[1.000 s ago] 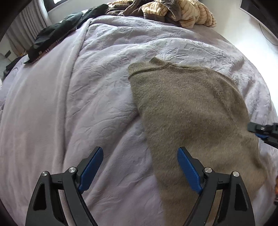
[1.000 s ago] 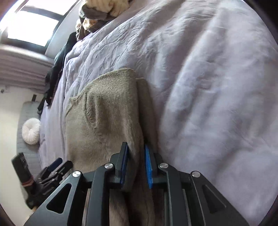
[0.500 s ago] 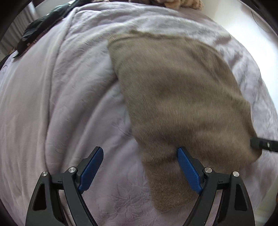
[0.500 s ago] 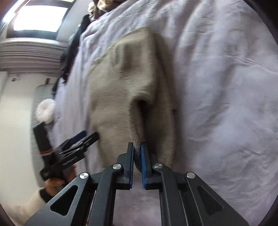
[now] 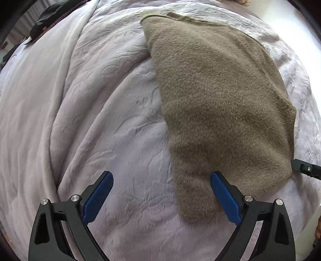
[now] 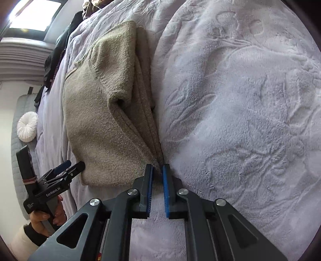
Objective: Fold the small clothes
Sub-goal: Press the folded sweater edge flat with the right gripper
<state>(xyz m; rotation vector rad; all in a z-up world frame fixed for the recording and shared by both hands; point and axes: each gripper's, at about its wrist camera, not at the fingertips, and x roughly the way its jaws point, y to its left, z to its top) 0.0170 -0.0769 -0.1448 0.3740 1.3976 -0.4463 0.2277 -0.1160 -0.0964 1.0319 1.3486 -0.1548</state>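
Note:
An olive-brown knit sweater point(image 5: 216, 96) lies folded lengthwise on the lilac bedspread point(image 5: 100, 112). My left gripper point(image 5: 161, 195) is open above the spread, its right finger point(image 5: 224, 196) over the sweater's near edge. It also shows in the right wrist view point(image 6: 66, 169), just off the sweater's near left corner. In the right wrist view the sweater point(image 6: 104, 112) has a sleeve folded over its body. My right gripper point(image 6: 157, 174) is nearly shut, pinching the sweater's near right corner. Its tip shows in the left wrist view point(image 5: 305, 169).
Dark clothes point(image 5: 54, 18) lie at the far left of the bed. A round white cushion point(image 6: 27, 129) sits on a grey seat beside the bed. A window point(image 6: 34, 14) is at the far end. White floor point(image 5: 291, 18) borders the bed's right side.
The right gripper has pulled back and lowered the sweater's corner to the bed, its jaws slightly wider. The left gripper has moved forward and closer to the sweater's lower edge, staying open.

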